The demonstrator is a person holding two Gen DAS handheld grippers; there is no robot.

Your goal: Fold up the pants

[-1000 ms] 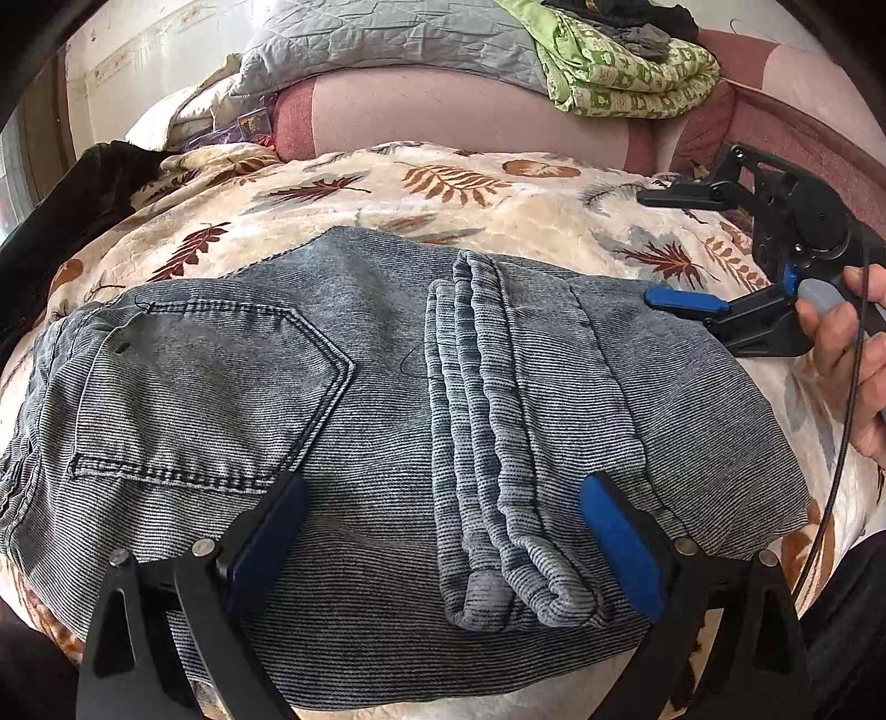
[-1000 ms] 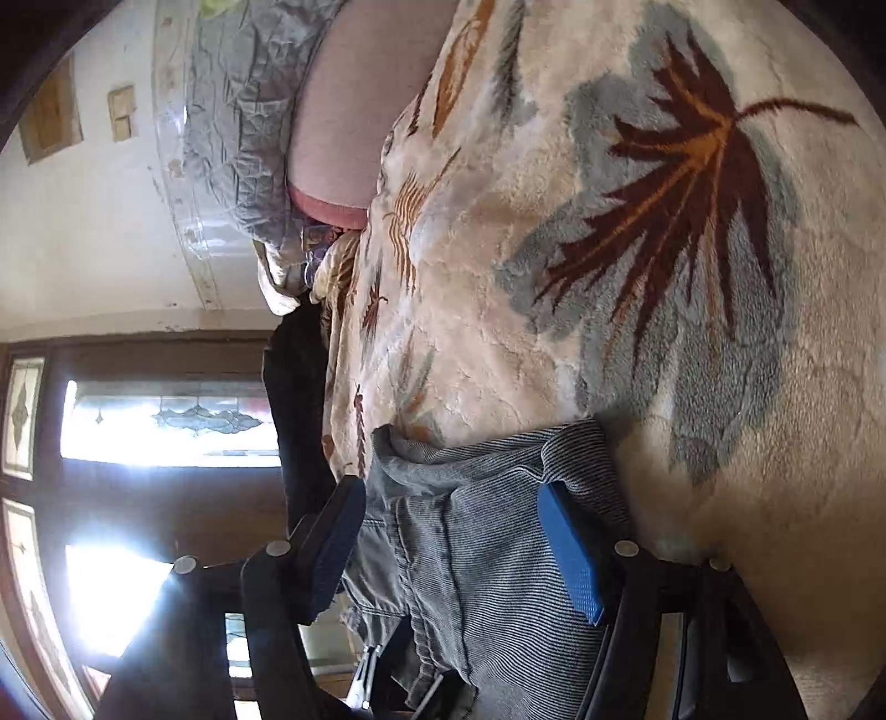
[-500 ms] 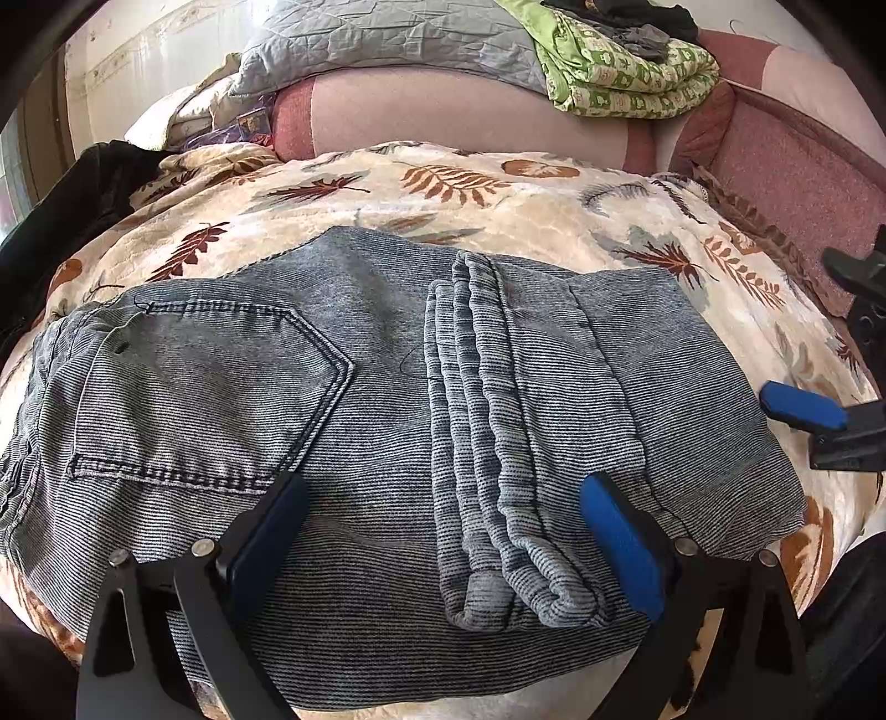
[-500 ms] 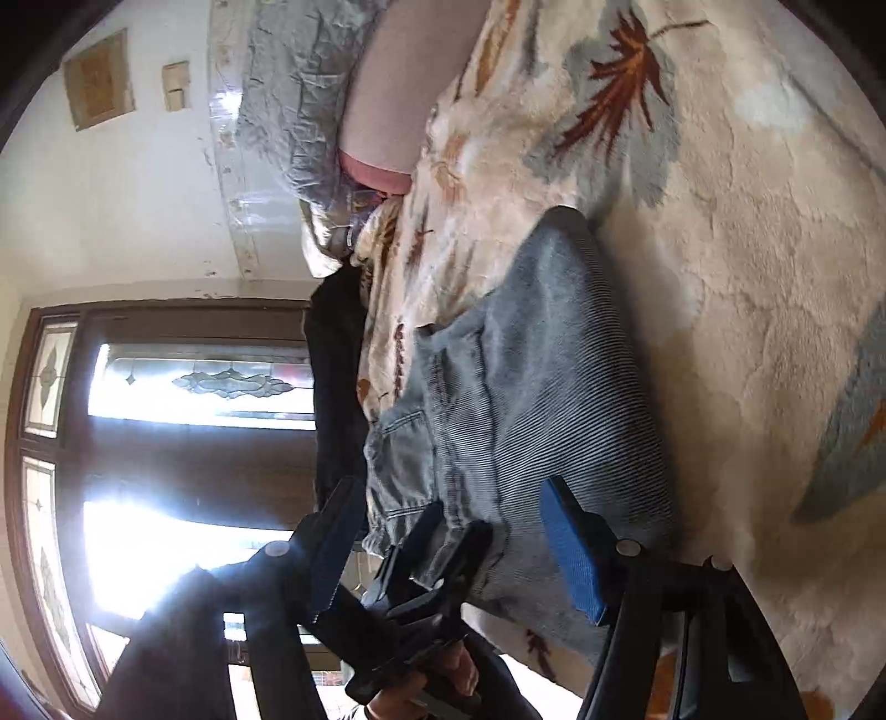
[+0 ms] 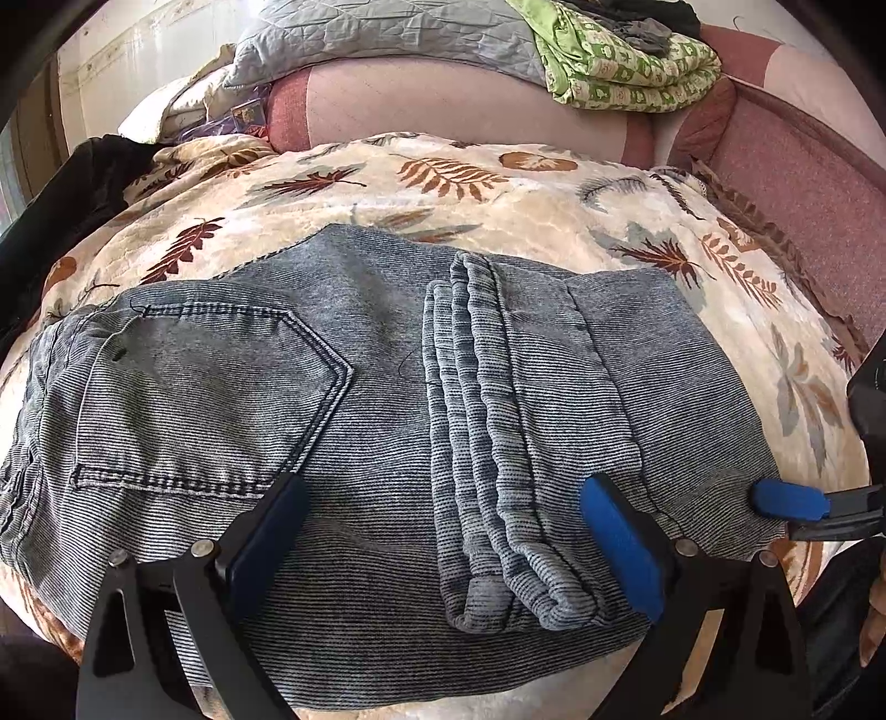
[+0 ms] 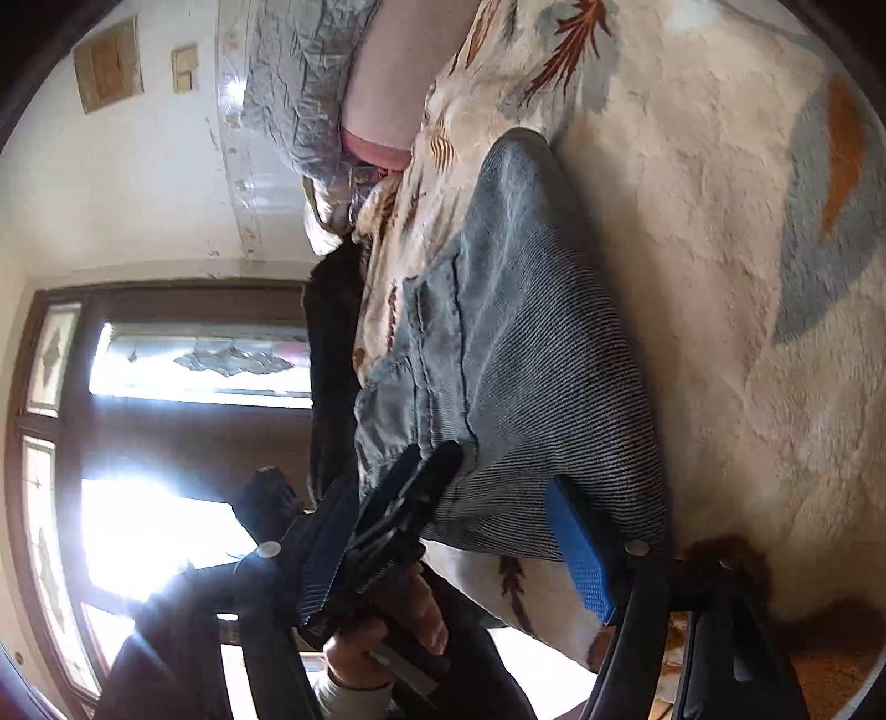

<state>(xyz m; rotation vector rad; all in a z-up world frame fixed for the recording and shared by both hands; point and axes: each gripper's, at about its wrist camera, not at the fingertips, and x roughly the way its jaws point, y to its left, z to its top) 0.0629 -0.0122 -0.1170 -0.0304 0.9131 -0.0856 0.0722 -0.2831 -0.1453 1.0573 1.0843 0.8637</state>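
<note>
- The pants (image 5: 387, 421) lie on the blanket (image 5: 498, 188), already folded into a compact stack; the leg cuffs (image 5: 487, 443) rest on top, beside the back pocket (image 5: 210, 387).
- I judge the task nearly done: one more fold, right edge over left, may remain.
- My left gripper (image 5: 443, 548) hovers over the near edge, fingers spread wide, gripping nothing.
- My right gripper (image 6: 459, 543), rolled sideways, sits at the stack's right corner, fingers apart, straddling the cloth edge without clamping it.
- Pillows (image 5: 387, 39) lie well behind.
</note>
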